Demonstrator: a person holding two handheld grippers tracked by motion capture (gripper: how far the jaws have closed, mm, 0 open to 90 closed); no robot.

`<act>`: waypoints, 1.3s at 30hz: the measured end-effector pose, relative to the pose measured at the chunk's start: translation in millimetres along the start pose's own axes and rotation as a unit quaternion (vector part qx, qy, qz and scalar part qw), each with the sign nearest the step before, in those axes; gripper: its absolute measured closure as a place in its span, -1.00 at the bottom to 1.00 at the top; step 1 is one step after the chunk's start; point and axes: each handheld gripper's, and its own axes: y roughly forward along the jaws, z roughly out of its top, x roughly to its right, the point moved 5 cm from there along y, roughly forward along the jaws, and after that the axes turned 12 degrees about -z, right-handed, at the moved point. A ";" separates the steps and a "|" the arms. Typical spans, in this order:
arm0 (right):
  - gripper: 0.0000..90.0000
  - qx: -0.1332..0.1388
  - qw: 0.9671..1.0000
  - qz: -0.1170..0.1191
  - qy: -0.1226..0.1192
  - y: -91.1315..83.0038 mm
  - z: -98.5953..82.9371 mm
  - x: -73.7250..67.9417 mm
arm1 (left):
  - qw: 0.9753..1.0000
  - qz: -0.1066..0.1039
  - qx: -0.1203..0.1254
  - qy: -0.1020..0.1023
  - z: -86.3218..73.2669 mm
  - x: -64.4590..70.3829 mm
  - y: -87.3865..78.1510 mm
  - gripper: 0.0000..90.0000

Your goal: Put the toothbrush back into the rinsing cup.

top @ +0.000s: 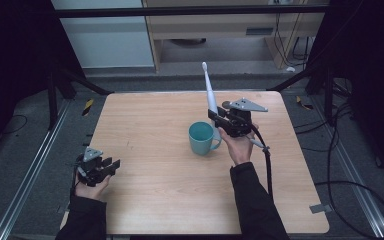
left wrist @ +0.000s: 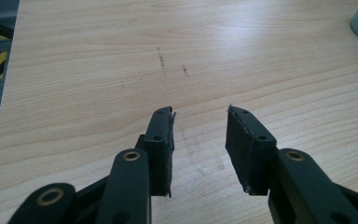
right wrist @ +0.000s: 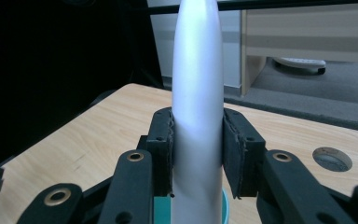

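at lower left the left gripper (top: pixel 111 165) sits idle, jaws apart and empty. mid-frame the right gripper (top: pixel 219 120) clamps the toothbrush (top: pixel 210 95) upright just right of the mug (top: pixel 201 138); to drop it in, i'd centre it over the rim first.

A light wooden table (top: pixel 160 190) with rounded corners is seen, its grain running across its width. A teal mug (top: pixel 202 138) is stood on it near the middle, the handle turned toward the right edge. A few short dark scuff marks (left wrist: pixel 162 61) are seen on the bare wood left of the mug.
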 end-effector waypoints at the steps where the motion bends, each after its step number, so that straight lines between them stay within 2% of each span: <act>1: 0.47 0.001 1.000 -0.001 0.002 2.3 0.0 -0.9 | 1.000 0.000 0.000 0.000 0.0 0.0 0.1 0.36; 8: 0.47 0.017 1.000 -0.018 0.007 19.8 -0.8 -7.1 | 1.000 -0.001 0.000 0.000 0.0 -0.3 -0.1 0.36; 11: 0.47 0.016 1.000 -0.021 0.014 27.7 -3.5 -9.1 | 1.000 -0.001 0.001 -0.002 0.0 -0.3 0.1 0.36; 15: 0.47 0.012 0.999 -0.031 0.009 37.6 -8.8 -10.8 | 1.000 -0.002 0.001 -0.001 0.3 -0.5 -0.1 0.36; 19: 0.47 0.012 0.999 -0.034 0.013 45.5 -13.3 -12.2 | 1.000 -0.002 0.000 -0.001 -0.1 -0.4 0.3 0.36; 29: 0.47 0.008 0.999 -0.035 0.008 54.0 -19.2 -18.8 | 1.000 -0.002 -0.001 0.001 0.2 0.4 0.3 0.36; 39: 0.47 -0.009 0.999 -0.036 -0.010 62.4 -31.4 -27.7 | 1.000 -0.001 0.001 0.000 0.6 -0.4 -0.5 0.36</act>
